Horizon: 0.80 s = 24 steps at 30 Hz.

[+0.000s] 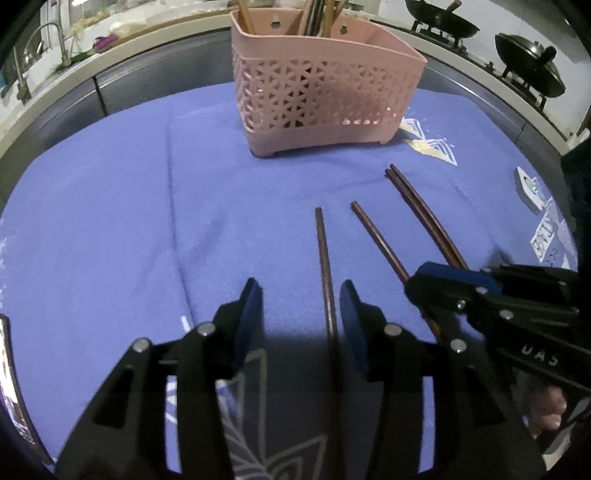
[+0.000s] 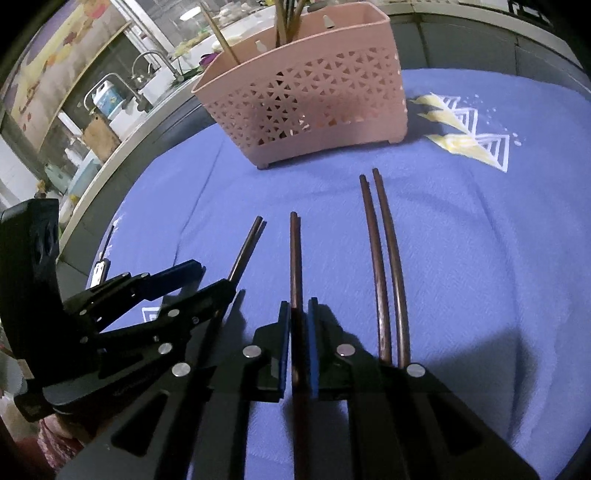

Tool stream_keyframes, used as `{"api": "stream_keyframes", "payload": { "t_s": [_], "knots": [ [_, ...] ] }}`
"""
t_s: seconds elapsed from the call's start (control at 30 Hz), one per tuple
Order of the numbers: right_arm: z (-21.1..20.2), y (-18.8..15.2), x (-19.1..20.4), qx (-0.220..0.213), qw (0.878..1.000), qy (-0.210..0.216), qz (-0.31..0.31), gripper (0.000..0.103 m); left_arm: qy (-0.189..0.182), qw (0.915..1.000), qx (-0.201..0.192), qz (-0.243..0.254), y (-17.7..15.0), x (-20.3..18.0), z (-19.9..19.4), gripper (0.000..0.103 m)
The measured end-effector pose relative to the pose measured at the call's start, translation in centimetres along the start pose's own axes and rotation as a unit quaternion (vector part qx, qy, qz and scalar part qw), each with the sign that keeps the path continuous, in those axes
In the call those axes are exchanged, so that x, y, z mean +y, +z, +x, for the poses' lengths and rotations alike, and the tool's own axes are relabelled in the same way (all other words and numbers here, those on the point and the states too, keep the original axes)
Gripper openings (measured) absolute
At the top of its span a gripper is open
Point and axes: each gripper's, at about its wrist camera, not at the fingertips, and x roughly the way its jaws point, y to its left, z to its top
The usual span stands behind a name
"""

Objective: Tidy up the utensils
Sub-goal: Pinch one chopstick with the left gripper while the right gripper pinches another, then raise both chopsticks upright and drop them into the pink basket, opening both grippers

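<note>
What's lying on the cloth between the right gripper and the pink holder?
Only bare blue cloth beyond the tips of the chopstick pair running forward from the right gripper toward the pink holder, per the right wrist view.

1. A blue cloth (image 2: 461, 240) with white and yellow triangle prints covers the table.
2. A pink perforated basket (image 2: 306, 107) stands on it, upper centre.
3. Dark chopsticks lie on the cloth below: a pair (image 2: 384, 258) at right, one (image 2: 294, 251) at centre, another (image 2: 247, 243) left of it.

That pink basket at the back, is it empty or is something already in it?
Not empty. The pink basket stands upright on the blue cloth, and several wooden sticks, likely chopsticks, poke above its rim.
</note>
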Motion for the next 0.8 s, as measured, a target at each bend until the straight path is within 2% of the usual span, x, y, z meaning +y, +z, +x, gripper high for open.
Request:
{"api": "stream_keyframes", "payload": {
  "t_s": [0.1,0.2,0.37,0.47,0.63,0.67,0.73,0.77,0.8],
  "knots": [
    [0.3,0.4,0.5,-0.002,1.0,-0.007,-0.012,0.024,-0.01,0.9999,0.002,-0.005,0.3,0.4,0.1,0.044],
    [0.6,0.7,1.2,-0.003,0.999,-0.021,-0.033,0.032,-0.003,1.0,0.004,0.0,0.5,0.1,0.2,0.044],
    [1.3,1.6,2.0,0.005,0.994,-0.069,-0.087,0.032,0.025,0.9995,0.007,0.016,1.0,-0.4,0.7,0.043],
    [1.8,2.1,2.5,0.019,0.987,-0.087,-0.132,0.032,0.05,0.9974,0.004,0.052,0.8,-1.2,0.9,0.044],
    [2.8,2.7,3.2,0.023,0.977,-0.095,-0.187,0.032,0.042,0.9971,0.004,0.064,0.7,-1.0,0.8,0.044],
    [2.9,2.8,3.2,0.022,0.977,-0.094,-0.19,0.031,0.042,0.997,0.003,0.064,0.7,-1.0,0.8,0.044],
    [3.3,3.1,3.6,0.021,0.977,-0.085,-0.196,0.023,0.04,0.9971,0.002,0.065,0.7,-1.1,0.9,0.044],
    [3.5,3.2,3.8,0.025,0.977,-0.076,-0.197,0.011,0.039,0.9972,0.001,0.064,0.7,-1.1,0.9,0.044],
    [3.6,3.3,4.2,0.026,0.977,-0.076,-0.196,0.008,0.037,0.9972,-0.001,0.065,0.7,-1.2,0.9,0.042]
  ]
}}
